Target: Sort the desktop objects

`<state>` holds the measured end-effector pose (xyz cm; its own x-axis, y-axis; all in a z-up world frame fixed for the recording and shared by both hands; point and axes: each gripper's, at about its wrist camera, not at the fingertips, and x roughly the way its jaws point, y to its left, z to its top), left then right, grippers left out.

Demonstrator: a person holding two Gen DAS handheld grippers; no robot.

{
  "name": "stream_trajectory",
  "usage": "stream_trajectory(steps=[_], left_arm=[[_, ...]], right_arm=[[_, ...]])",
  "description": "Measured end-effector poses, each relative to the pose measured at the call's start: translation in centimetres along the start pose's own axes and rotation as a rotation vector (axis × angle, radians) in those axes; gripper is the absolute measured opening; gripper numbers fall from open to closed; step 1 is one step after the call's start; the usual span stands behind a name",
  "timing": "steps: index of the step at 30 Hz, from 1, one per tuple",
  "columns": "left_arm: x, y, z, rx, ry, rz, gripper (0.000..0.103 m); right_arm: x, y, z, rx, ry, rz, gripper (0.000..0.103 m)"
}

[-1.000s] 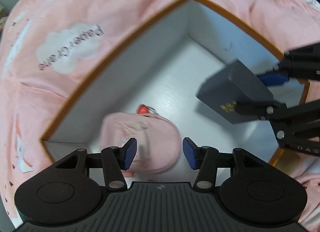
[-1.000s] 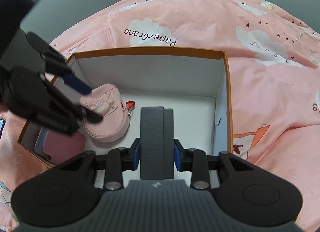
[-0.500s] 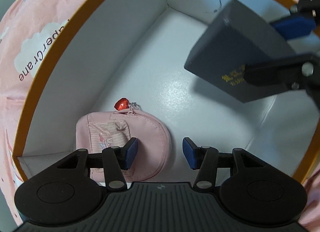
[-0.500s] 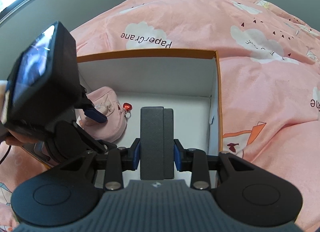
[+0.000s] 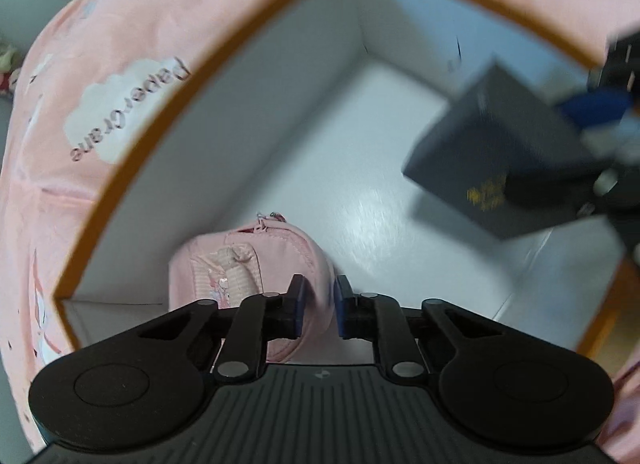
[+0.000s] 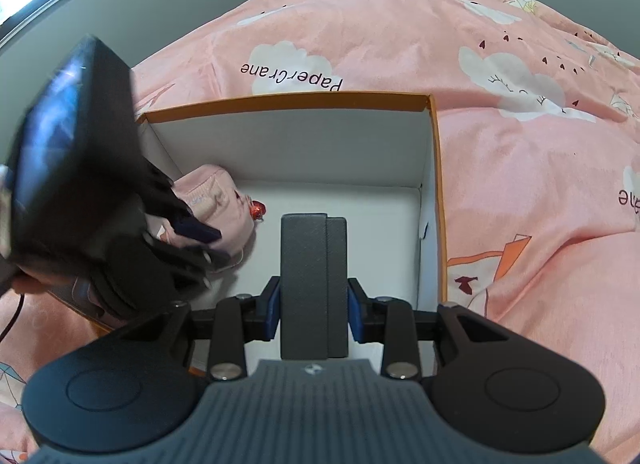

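Note:
A pink zip pouch (image 5: 248, 264) with a red heart charm (image 6: 258, 210) lies in the left part of a white cardboard box with an orange rim (image 6: 280, 101). My left gripper (image 5: 319, 304) points down into the box, and its jaws are closing on the pouch's right edge, with pink fabric pinched between the blue pads. The right wrist view shows the left gripper (image 6: 200, 232) over the pouch (image 6: 216, 200). My right gripper (image 6: 314, 312) is shut on a dark grey case (image 6: 314, 284), held above the box floor. The left wrist view shows that case (image 5: 492, 152) at the right, blurred.
The box (image 5: 224, 64) rests on a pink bedspread (image 6: 520, 184) printed with clouds and "PaperCrane". A flat pinkish-grey item (image 6: 80, 292) sits at the box's near left corner. Bare white floor (image 6: 360, 208) lies between pouch and right wall. A grey wall and a window are behind.
The left gripper's jaws went from wide apart to nearly together on the pouch's edge, and it shifted within the box. The right gripper and its grey case held still.

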<state>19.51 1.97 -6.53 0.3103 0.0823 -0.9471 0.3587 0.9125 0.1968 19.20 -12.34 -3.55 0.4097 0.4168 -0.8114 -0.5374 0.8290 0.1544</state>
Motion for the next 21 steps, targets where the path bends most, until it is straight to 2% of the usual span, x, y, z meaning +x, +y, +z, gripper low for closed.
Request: stream_trajectory(steps=[6, 9, 13, 18, 21], left_arm=[[-4.3, 3.5, -1.2, -0.242, -0.113, -0.183, 0.014], [-5.4, 5.1, -1.8, -0.384, -0.159, -0.305, 0.014], [-6.2, 6.8, -3.8, -0.554, -0.213, -0.430, 0.014], [-5.9, 8.6, -6.4, -0.722, -0.247, -0.504, 0.014], [-6.7, 8.6, -7.9, -0.788, -0.268, -0.499, 0.014]], right_arm=[[-0.7, 0.6, 0.2, 0.016, -0.014, 0.021, 0.035], [-1.1, 0.7, 0.3, 0.044, -0.020, 0.048, 0.035], [-1.5, 1.3, 0.6, 0.072, -0.023, 0.068, 0.035], [-1.0, 1.7, 1.0, 0.130, -0.008, 0.102, 0.035], [-0.4, 2.4, 1.2, 0.148, 0.007, 0.117, 0.035]])
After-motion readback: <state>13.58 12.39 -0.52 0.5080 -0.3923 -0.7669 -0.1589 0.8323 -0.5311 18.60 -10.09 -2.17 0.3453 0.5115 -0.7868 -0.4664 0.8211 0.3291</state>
